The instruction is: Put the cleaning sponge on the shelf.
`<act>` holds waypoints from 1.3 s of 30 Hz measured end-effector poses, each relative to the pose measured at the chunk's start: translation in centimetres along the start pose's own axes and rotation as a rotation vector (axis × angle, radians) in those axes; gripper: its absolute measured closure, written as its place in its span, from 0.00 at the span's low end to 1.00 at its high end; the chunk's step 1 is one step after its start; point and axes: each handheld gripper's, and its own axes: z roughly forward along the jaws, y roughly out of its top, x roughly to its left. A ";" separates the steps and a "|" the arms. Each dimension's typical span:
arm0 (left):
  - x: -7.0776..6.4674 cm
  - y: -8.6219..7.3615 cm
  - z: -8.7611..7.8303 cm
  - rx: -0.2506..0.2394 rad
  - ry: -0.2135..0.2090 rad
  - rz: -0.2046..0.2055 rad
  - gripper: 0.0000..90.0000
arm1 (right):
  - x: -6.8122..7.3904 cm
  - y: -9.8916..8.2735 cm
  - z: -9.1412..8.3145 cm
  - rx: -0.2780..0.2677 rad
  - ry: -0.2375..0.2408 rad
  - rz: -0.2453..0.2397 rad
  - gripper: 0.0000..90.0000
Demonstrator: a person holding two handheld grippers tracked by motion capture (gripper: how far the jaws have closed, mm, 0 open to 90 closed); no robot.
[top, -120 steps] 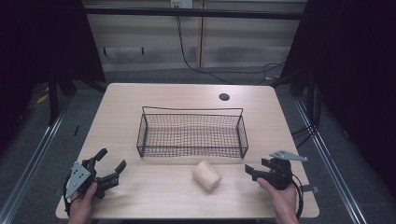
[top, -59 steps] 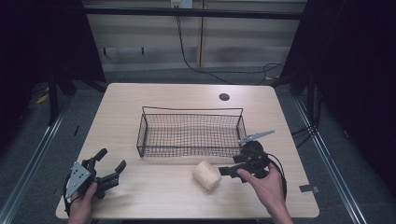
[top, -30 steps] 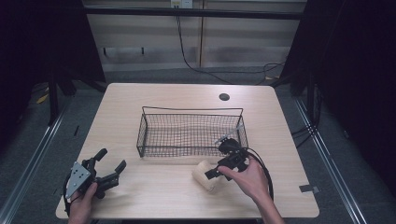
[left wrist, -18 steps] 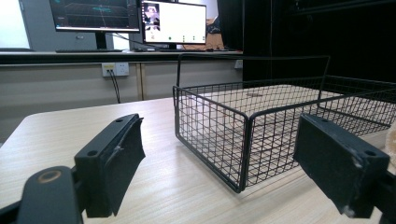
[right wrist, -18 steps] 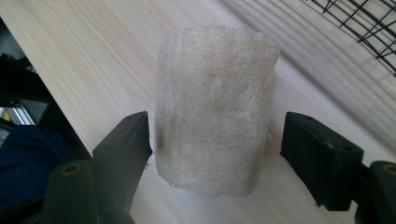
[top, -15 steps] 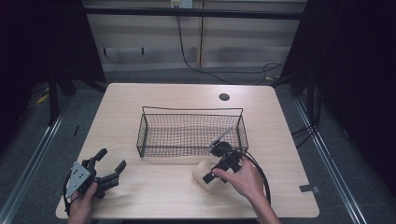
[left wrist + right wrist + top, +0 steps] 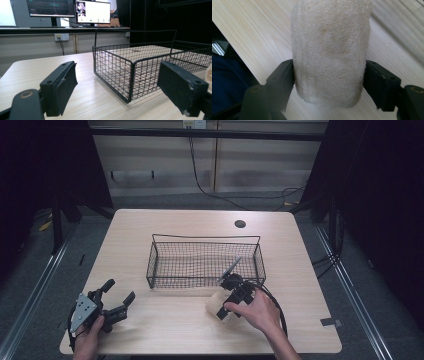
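From above, the right claw point(image 7: 226, 306) blurs into the cream fuzzy roll point(image 7: 218, 306) on the bench point(image 7: 165, 325) before the wire basket point(image 7: 204, 261), apparently pinching it, as its own view confirms, while the left claw point(image 7: 116, 297) rests spread wide.

From above, my right hand point(image 7: 255, 310) covers most of my right tongs point(image 7: 226, 309), and part of the beige loofah roll point(image 7: 218, 304) between them. In my right gripper view the roll's far end point(image 7: 329, 50) is cut off by the top edge.
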 end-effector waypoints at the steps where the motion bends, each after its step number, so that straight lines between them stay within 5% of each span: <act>1: 0.0 0.0 0.0 -0.002 0.000 -0.004 0.17 | 0.0 0.0 0.0 -0.001 -0.001 0.002 0.32; 25: 0.0 0.0 0.0 -0.003 0.000 -0.004 0.17 | 0.6 0.1 -1.7 0.022 0.015 0.000 0.32; 39: 0.0 0.0 0.0 0.000 0.000 0.000 0.17 | 1.0 0.2 -3.5 -0.008 0.021 -0.004 0.32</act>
